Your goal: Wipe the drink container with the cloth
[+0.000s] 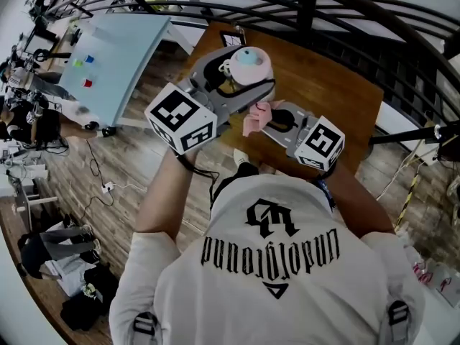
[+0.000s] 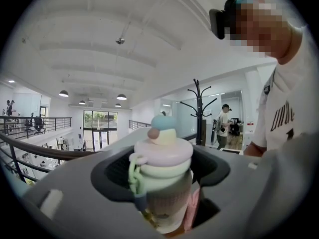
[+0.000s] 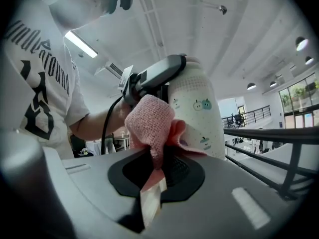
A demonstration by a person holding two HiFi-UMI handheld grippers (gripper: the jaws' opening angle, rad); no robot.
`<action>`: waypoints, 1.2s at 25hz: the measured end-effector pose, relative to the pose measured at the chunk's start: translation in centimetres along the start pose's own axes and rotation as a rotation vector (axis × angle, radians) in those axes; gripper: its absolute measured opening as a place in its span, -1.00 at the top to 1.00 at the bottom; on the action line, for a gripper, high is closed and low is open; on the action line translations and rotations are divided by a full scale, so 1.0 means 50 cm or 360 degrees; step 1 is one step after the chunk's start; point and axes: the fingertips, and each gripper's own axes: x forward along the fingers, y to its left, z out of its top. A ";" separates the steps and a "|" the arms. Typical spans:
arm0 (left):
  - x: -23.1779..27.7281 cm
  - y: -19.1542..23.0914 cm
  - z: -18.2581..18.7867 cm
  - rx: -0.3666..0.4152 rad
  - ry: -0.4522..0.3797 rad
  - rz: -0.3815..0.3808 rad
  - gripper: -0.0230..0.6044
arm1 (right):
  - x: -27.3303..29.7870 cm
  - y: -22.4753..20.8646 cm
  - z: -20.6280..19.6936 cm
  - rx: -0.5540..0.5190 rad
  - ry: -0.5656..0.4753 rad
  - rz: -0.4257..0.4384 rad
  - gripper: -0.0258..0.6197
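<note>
The drink container [image 1: 247, 65] is a pastel bottle with a pink lid and blue knob. It is held upright over the brown table [image 1: 338, 85] by my left gripper [image 1: 237, 81], whose jaws are shut on its sides. In the left gripper view the bottle [image 2: 162, 176] fills the gap between the jaws. My right gripper [image 1: 273, 117] is shut on a pink cloth [image 1: 255, 117]. In the right gripper view the cloth [image 3: 149, 123] bunches against the bottle's dotted white wall [image 3: 197, 113], just below the left gripper's jaw [image 3: 157, 76]. A strip of the cloth [image 2: 192, 205] shows beside the bottle.
A dark metal railing [image 1: 345, 20] runs behind the table, with a drop to a lower floor beyond. A pale blue tabletop [image 1: 115, 49] stands at the left. A coat stand [image 2: 199, 108] and a standing person [image 2: 225, 126] are far off.
</note>
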 end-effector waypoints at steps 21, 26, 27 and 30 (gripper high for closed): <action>-0.006 0.034 -0.049 -0.0078 0.0009 0.0022 -0.29 | 0.016 -0.037 -0.070 0.0079 0.0096 -0.0115 0.82; -0.024 0.049 -0.078 -0.0102 0.0022 0.0011 -0.29 | 0.008 -0.055 -0.103 0.0128 0.0132 -0.0181 0.82; -0.028 0.049 -0.083 -0.0092 0.0030 0.0005 -0.29 | 0.007 -0.055 -0.096 0.0116 0.0124 -0.0193 0.82; -0.036 0.057 -0.094 -0.0087 0.0046 -0.0009 -0.29 | 0.007 -0.067 -0.043 0.0043 0.0073 -0.0219 0.82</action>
